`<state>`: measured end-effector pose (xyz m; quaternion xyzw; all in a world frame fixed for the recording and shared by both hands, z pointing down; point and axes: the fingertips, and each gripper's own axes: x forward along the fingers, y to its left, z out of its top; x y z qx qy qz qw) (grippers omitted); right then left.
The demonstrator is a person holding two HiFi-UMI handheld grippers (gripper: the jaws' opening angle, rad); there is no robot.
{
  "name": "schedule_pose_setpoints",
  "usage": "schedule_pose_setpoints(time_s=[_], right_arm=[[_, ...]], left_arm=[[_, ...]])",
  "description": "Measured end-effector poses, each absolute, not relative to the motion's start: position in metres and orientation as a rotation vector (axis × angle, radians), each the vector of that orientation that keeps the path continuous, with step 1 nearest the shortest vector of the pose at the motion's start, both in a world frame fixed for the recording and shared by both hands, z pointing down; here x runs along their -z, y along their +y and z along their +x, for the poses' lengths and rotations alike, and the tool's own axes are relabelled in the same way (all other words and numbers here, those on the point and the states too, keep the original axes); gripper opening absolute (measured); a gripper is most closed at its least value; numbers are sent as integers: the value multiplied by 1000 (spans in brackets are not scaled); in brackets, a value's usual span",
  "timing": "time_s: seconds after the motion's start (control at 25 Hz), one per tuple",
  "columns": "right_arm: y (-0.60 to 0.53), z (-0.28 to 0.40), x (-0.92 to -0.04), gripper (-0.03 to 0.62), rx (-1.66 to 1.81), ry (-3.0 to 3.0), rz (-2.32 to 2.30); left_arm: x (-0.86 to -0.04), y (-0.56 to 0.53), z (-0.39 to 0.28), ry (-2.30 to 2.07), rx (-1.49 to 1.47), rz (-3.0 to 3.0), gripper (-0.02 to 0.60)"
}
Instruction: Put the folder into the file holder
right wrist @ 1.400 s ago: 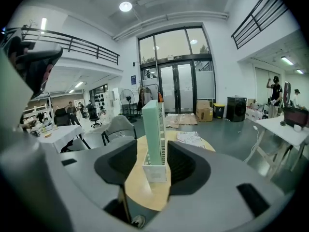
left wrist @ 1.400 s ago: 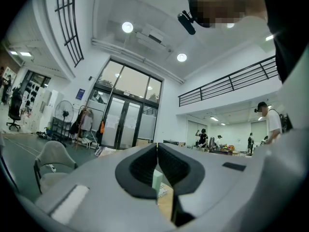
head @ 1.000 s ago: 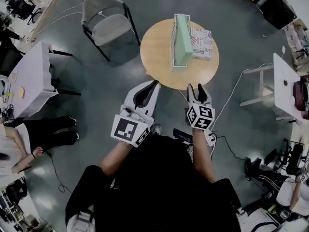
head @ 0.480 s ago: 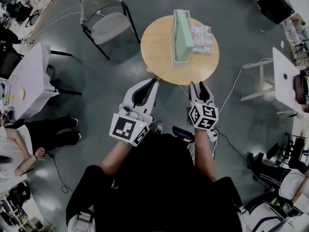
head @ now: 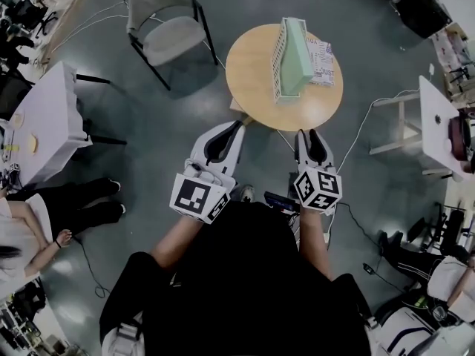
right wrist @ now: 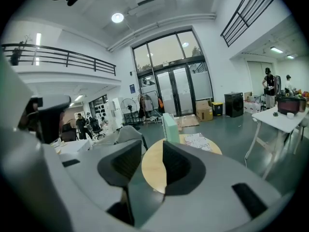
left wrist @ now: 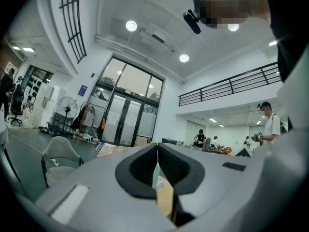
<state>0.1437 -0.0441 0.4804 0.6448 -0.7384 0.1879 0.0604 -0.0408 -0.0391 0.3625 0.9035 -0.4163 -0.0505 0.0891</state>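
A pale green folder stands upright in a white wire file holder on a round wooden table. In the right gripper view the green folder rises beyond the table. Both grippers hang short of the table's near edge, over the floor. My left gripper is shut with nothing in it; its tips meet in the left gripper view. My right gripper is open; its jaws have just been closing, with nothing between them.
A printed sheet lies on the table beside the holder. A grey chair stands to the table's left, a white table further left, a white desk at the right. Cables trail over the floor. People sit at both lower corners.
The table with the holder now lies further right in the head view. The right gripper has shifted right and its cube shows larger; its jaws stand a little narrower. The left gripper stays shut.
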Motion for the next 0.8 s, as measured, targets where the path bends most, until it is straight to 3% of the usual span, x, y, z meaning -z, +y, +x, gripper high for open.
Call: schedule_pose_setpoints(time_s=[0.48,0.8], right_arm=[[8,112,-431,16,-512,-2270,1983],[16,104,-424,-5,-483,-2286,1985]], left_arm=[[-377,-24,-47,-1206,127,2695,11],[-382,-17,-48,-1193,126,2698,11]])
